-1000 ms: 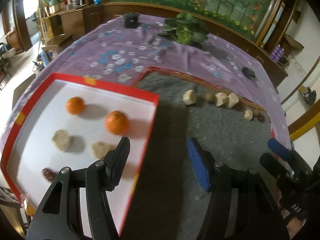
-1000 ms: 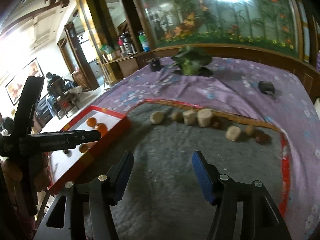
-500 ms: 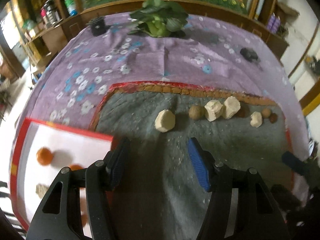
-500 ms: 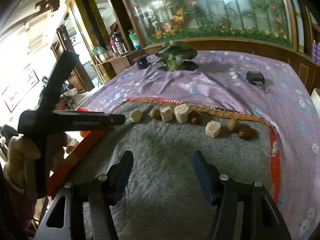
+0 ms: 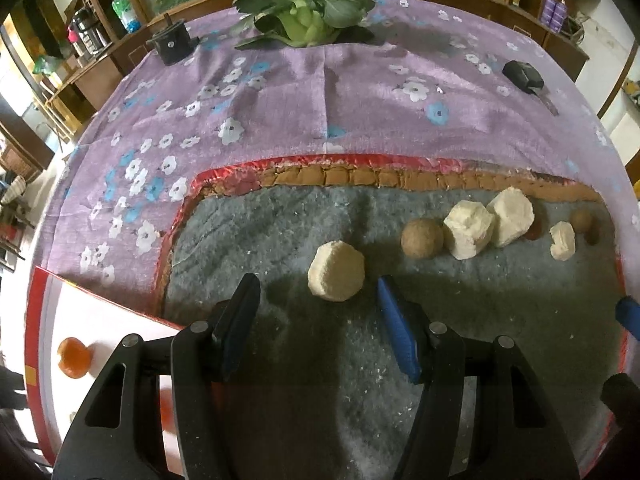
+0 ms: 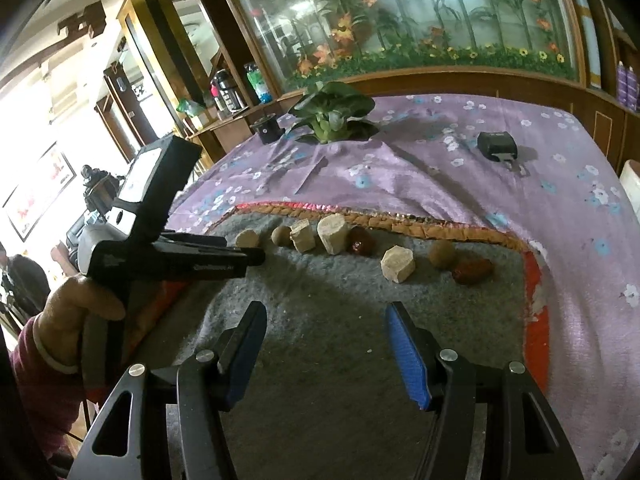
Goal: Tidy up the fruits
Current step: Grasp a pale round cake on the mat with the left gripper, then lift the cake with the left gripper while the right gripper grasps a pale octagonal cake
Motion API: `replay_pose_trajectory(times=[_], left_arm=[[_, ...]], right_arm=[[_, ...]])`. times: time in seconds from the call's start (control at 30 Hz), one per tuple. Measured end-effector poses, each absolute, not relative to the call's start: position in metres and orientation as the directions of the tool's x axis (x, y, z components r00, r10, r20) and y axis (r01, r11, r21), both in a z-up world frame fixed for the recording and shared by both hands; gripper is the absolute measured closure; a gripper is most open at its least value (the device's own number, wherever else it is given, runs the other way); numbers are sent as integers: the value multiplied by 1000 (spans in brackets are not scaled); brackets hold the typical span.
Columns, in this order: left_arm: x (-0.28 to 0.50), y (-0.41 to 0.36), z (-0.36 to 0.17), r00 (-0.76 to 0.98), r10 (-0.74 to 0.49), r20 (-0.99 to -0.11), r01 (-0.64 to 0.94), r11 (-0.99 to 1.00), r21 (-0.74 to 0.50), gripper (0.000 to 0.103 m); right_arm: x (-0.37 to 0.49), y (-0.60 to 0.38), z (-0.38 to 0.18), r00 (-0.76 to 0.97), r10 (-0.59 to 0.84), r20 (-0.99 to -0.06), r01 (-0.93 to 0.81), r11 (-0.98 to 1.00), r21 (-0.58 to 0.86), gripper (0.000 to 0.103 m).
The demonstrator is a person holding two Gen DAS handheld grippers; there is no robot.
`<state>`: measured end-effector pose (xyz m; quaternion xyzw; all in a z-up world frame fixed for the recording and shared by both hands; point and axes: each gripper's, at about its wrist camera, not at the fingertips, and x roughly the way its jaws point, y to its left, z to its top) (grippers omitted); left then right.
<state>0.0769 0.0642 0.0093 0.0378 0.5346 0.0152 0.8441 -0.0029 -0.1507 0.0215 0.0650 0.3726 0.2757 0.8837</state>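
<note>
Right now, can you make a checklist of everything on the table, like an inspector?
Surface: grey mat on purple flowered cloth.
Job's things: pale chunk nearest the left gripper; brown ball, more chunks and red dates in a row; orange in red tray.
Clutter: greens, black cup, black key.
Grippers: left gripper open, empty; right gripper open, empty.
Cables: nothing seen.
Surroundings: flower mural, wooden cabinets.

Between our left gripper's [image 5: 316,300] matt black plastic jaws sits a pale, chalky, rough-cut chunk [image 5: 336,270] on fuzzy grey felt matting [image 5: 280,380]. Ahead lies thin woven purple cloth [image 5: 320,96]; left, a smooth white tray [image 5: 44,308] holds a glossy orange [image 5: 73,357].
</note>
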Motion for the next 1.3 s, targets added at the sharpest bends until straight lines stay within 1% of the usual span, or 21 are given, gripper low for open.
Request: replay_pose_trajectory(times=[0.03, 0.07, 0.13, 0.17, 0.2, 0.5, 0.57, 0.67, 0.83, 0.93, 1.0, 1.07, 1.13, 1.2, 1.27, 1.3], left_arm=[[77, 67, 9, 427, 38, -904, 13, 999, 48, 56], [77, 70, 9, 424, -4, -906, 14, 1000, 2, 61], [77, 69, 10, 437, 8, -899, 18, 1000, 17, 73], [77, 68, 11, 439, 9, -898, 18, 1000, 19, 76], [76, 70, 12, 443, 6, -897, 9, 1000, 11, 77], [47, 76, 35, 489, -38, -872, 4, 999, -41, 77], [39, 75, 39, 496, -44, -867, 12, 999, -43, 77], [24, 73, 45, 504, -64, -862, 28, 998, -58, 77], [8, 70, 53, 520, -96, -849, 53, 995, -81, 77], [2, 69, 55, 519, -112, -847, 68, 994, -90, 77], [0, 71, 55, 517, -116, -848, 65, 993, -96, 77], [-1, 74, 54, 514, -120, -849, 58, 993, -106, 77], [-2, 75, 52, 511, -118, -851, 51, 993, -107, 77], [-3, 76, 50, 507, -119, -854, 50, 993, -108, 77], [-5, 77, 49, 504, -121, -855, 47, 993, -112, 77], [-6, 77, 49, 504, -122, -855, 45, 992, -115, 77]], right_arm=[[-3, -151, 22, 570, 536, -623, -439, 840, 320, 43], [-2, -151, 20, 567, 535, -626, -437, 840, 322, 43], [-2, -150, 19, 564, 540, -625, -438, 837, 327, 43], [-2, -150, 18, 563, 539, -627, -439, 837, 326, 43], [-2, -149, 19, 563, 537, -629, -438, 839, 324, 43], [-5, -133, 23, 518, 570, -638, -493, 808, 323, 43], [-3, -128, 26, 535, 541, -649, -493, 823, 280, 43], [6, -127, 26, 577, 460, -675, -456, 867, 201, 43], [39, -133, 17, 578, 420, -699, -428, 886, 179, 43], [56, -129, 6, 573, 395, -718, -452, 883, 125, 43], [63, -129, 2, 571, 387, -724, -462, 880, 106, 50], [70, -129, -2, 575, 374, -728, -459, 884, 91, 52], [76, -130, -7, 565, 371, -737, -456, 885, 95, 64], [76, -129, -10, 579, 350, -736, -449, 891, 71, 73], [74, -129, -8, 592, 336, -733, -442, 896, 53, 77], [71, -130, -7, 598, 333, -730, -436, 898, 52, 77]])
